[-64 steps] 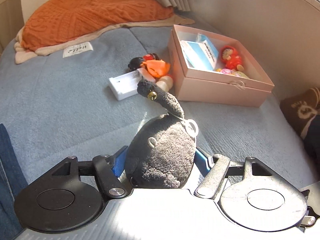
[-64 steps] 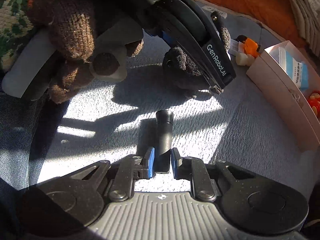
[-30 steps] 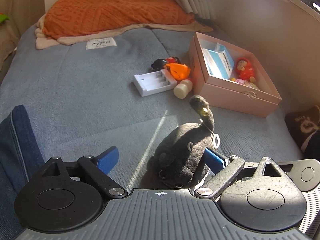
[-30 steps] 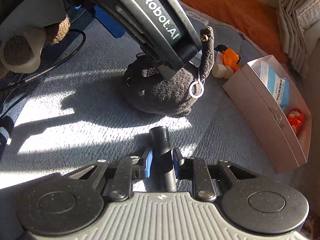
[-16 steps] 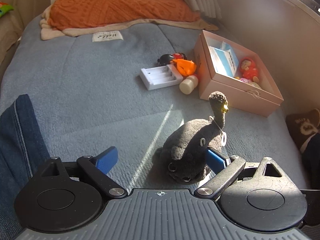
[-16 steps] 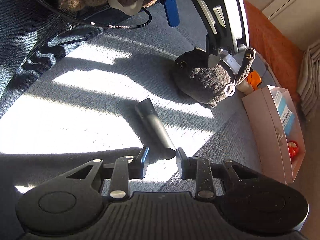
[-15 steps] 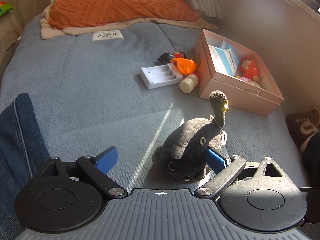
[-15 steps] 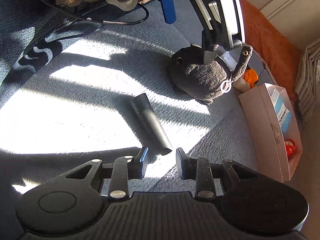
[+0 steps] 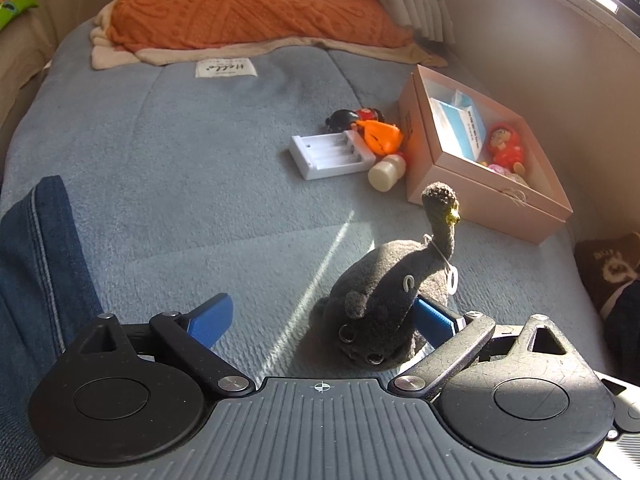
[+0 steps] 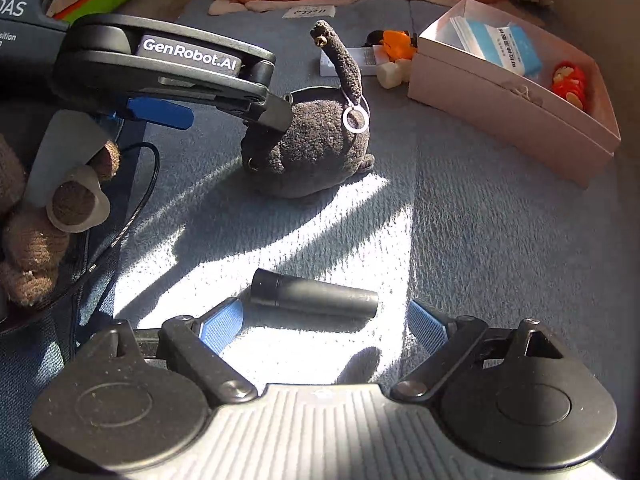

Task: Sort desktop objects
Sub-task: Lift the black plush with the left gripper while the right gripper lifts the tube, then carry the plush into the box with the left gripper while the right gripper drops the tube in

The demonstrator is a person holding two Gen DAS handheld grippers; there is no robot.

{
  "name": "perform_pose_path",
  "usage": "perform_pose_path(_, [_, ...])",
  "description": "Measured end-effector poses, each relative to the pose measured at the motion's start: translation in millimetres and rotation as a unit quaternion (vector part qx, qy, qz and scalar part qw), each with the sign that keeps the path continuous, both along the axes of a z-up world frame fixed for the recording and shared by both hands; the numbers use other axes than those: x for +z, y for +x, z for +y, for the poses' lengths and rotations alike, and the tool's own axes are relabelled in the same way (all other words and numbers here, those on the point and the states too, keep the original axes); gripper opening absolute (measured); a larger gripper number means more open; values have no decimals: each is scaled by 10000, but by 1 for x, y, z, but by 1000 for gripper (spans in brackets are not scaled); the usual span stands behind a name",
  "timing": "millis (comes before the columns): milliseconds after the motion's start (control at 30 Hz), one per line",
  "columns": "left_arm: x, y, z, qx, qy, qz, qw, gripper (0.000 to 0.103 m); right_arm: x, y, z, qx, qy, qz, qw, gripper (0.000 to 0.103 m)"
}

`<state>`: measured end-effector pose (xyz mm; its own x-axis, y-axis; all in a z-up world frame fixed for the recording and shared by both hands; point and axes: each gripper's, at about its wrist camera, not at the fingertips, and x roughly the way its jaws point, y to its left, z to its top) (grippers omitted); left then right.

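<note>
A dark grey plush toy (image 9: 384, 292) with an upright tail lies on the blue blanket (image 9: 180, 152), free, against the right finger of my open left gripper (image 9: 320, 320). It also shows in the right wrist view (image 10: 316, 144). A black cylinder (image 10: 314, 299) lies crosswise on the blanket just ahead of my open right gripper (image 10: 324, 326), not held. A pink box (image 9: 480, 160) at the right holds a blue-and-white packet (image 9: 460, 128) and a red doll (image 9: 506, 148).
A white battery holder (image 9: 330, 154), an orange toy (image 9: 380, 134), a black-and-red figure (image 9: 352, 118) and a cream bottle (image 9: 386, 170) lie left of the box. An orange pillow (image 9: 248, 4) is at the back. A denim leg (image 9: 28, 256) is at the left.
My left gripper opened and let the plush down onto the blanket. My right gripper opened wide, released the black cylinder, which now lies crosswise, and swung round.
</note>
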<state>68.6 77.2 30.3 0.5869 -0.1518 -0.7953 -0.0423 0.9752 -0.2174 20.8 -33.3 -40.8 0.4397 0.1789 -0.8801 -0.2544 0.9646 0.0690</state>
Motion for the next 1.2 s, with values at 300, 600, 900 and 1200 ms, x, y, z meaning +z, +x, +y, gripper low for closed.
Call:
perform_pose_path(300, [0,-3,-4,-85,64,44,9999,100,-7,1,19,82,-325,-1,9994,75])
perform_pose_path(600, [-11,0,-59,-1223,1265,-321,9839,100,30,-13,-29,-78,-331,-98,9994,75])
perform_pose_path(900, [-17,11,-78,-1433,1653,-412,9749,73,44,-13,-51,-102,-250,-177,9995,75])
perform_pose_path(1200, [57,11,-78,-1337,1126,-1111,9783,70,128,-1,-94,-349,-114,-1447,9888,75])
